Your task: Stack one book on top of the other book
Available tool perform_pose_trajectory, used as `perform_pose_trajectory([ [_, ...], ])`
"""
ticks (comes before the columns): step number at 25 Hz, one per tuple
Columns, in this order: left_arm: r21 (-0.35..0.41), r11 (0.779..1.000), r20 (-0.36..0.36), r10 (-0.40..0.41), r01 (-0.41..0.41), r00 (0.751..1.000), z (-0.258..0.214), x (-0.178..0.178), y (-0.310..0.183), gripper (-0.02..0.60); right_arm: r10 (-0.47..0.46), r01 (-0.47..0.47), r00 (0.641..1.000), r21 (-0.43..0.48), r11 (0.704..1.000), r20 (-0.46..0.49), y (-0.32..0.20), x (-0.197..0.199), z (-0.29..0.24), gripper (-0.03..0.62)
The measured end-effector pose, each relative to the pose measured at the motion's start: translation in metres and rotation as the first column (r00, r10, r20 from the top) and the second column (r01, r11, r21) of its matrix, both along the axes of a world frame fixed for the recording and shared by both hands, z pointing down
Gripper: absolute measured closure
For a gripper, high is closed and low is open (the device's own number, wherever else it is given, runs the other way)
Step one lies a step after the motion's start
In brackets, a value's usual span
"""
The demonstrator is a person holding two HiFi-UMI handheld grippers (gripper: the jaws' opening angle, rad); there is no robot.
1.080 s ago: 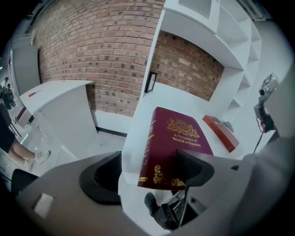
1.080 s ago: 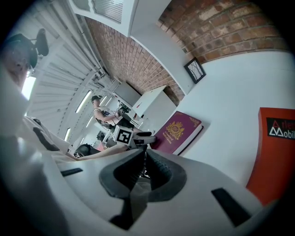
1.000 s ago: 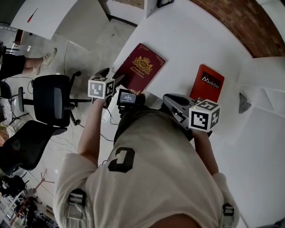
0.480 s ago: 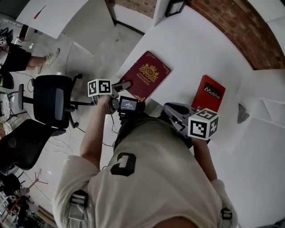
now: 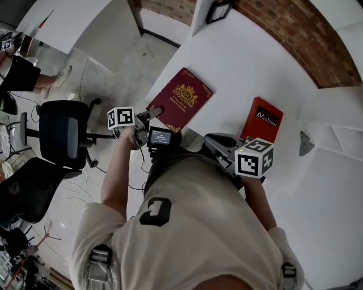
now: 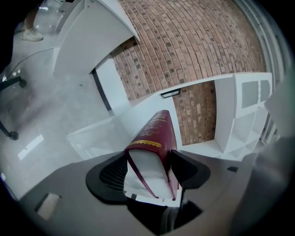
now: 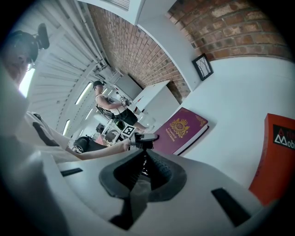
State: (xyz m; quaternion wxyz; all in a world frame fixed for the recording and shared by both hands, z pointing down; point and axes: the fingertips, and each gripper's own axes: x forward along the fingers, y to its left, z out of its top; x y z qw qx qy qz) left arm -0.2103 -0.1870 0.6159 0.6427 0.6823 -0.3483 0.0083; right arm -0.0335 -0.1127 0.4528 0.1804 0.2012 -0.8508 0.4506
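Note:
A maroon book [image 5: 182, 97] with a gold crest lies flat near the left edge of the white table [image 5: 238, 62]. A smaller red book [image 5: 264, 118] lies to its right. My left gripper [image 5: 156, 113] is at the maroon book's near corner. In the left gripper view its jaws have just been closing, and the pads [image 6: 186, 167] press on the maroon book [image 6: 154, 133] from both sides. My right gripper [image 5: 212, 140] hovers near the table's front edge between the two books. Its jaws [image 7: 142, 154] are shut on nothing. The red book [image 7: 276, 156] is at its right.
Two black office chairs [image 5: 65, 133] stand on the grey floor left of the table. A person [image 5: 17, 73] is at the far left. A black-framed object [image 5: 218, 10] leans at the table's back, and a small grey thing [image 5: 306, 143] lies at the right.
My left gripper has rolled over and sunk a little to the maroon book's near corner, and its jaws have closed on that corner. The right gripper has hardly moved.

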Motion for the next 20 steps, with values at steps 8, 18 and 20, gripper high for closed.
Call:
perform_pose_trajectory([
  [8, -0.024, 0.999, -0.006, -0.027, 0.027, 1.0, 0.0, -0.006, 0.01, 0.295, 0.017, -0.017, 1.0, -0.006, 1.0, 0.008, -0.003, 0.004, -0.001, 0.582],
  [18, -0.019, 1.0, 0.007, -0.01, 0.01, 1.0, -0.009, -0.008, 0.013, 0.319, 0.029, -0.029, 1.0, -0.007, 1.0, -0.001, 0.0, 0.001, 0.002, 0.582],
  [20, -0.019, 1.0, 0.003, -0.016, 0.016, 1.0, -0.012, -0.011, 0.014, 0.322, 0.027, -0.027, 1.0, -0.004, 1.0, -0.002, 0.0, 0.0, 0.001, 0.582],
])
